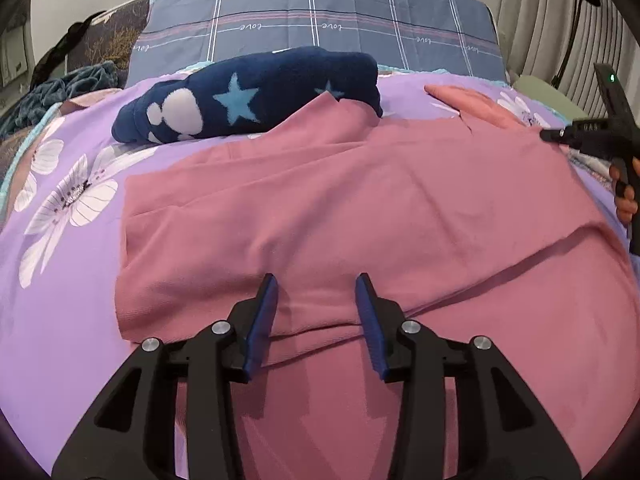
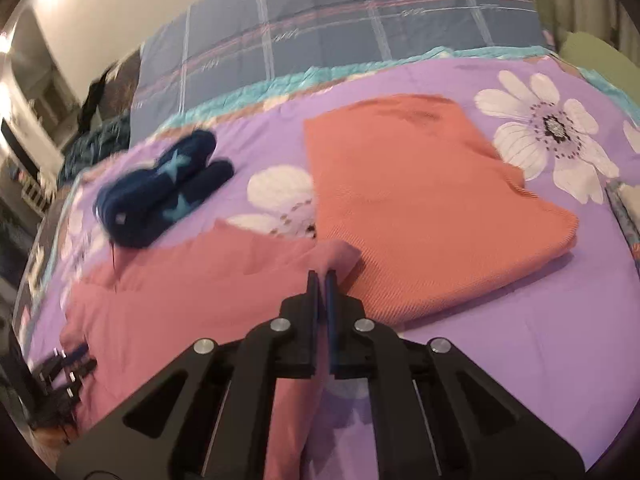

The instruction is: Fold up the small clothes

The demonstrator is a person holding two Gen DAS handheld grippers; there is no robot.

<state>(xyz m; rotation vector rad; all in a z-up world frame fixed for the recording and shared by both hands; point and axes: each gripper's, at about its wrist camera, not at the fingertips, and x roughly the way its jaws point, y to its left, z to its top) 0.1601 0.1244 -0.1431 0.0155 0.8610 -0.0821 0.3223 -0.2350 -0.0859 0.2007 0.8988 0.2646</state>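
Left tongs tilt down over the pink garment spread on the bed, jaws apart, nothing pinched. Right tongs are clamped on a corner of that pink cloth. Only the right view shows the folded orange cloth; the navy star socks show in both.

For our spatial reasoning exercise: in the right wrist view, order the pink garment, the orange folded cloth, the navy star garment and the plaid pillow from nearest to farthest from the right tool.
1. Pink garment: pinched in the right tool.
2. Orange folded cloth: just beyond, to the right.
3. Navy star garment: farther, on the left.
4. Plaid pillow: at the back.
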